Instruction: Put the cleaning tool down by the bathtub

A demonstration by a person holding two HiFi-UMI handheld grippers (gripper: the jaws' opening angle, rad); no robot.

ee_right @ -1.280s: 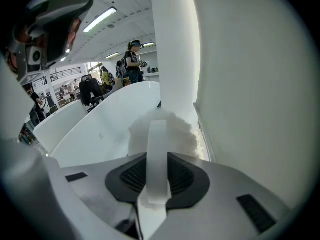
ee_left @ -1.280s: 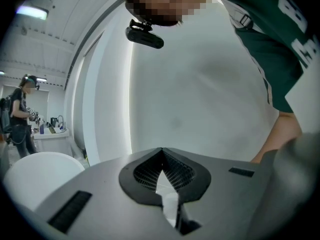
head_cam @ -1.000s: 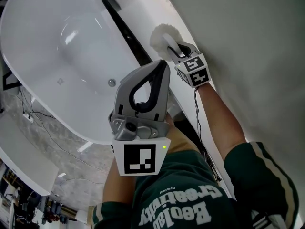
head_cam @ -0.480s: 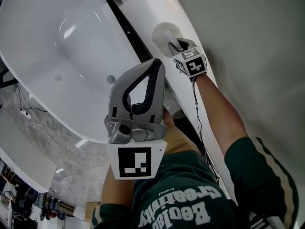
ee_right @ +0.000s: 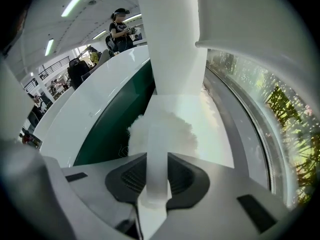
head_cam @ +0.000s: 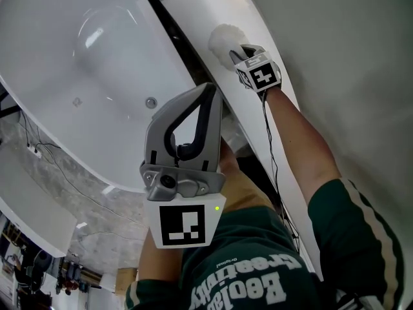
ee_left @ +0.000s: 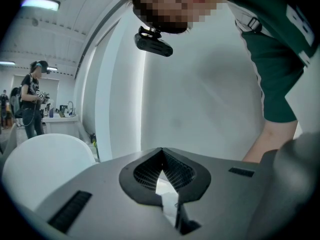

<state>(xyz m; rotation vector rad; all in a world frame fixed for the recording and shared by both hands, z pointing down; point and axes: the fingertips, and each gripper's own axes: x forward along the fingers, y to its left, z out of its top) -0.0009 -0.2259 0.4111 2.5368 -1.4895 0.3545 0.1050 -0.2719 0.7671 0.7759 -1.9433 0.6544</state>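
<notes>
Head view: right gripper [head_cam: 240, 54] is out at arm's length over the white ledge [head_cam: 193, 8] that runs alongside the bathtub [head_cam: 71, 57], marker cube facing up. Right gripper view confirms the grip: both jaws are clamped on the white handle [ee_right: 156, 159] of the cleaning tool [ee_right: 161, 131], partly closed, pads pressing either side, with the handle running straight out between them. The tool's fluffy white head [head_cam: 223, 40] sits just past the jaw tips, on or just above the ledge; contact isn't clear from either view. A dark gap [head_cam: 173, 34] separates the ledge from the tub rim, and the tool is on the ledge side of it, near the wall [head_cam: 335, 37]. The tub is white, with its drain [head_cam: 150, 102] visible at the bottom. Left gripper [head_cam: 210, 90] is held close to the body, above the tub's near edge and well apart from the tool. Left gripper view shows its jaws [ee_left: 161, 151] closed tip to tip with nothing between them. Right forearm [head_cam: 297, 141] is extended, green shirt [head_cam: 239, 270] at bottom of frame.
</notes>
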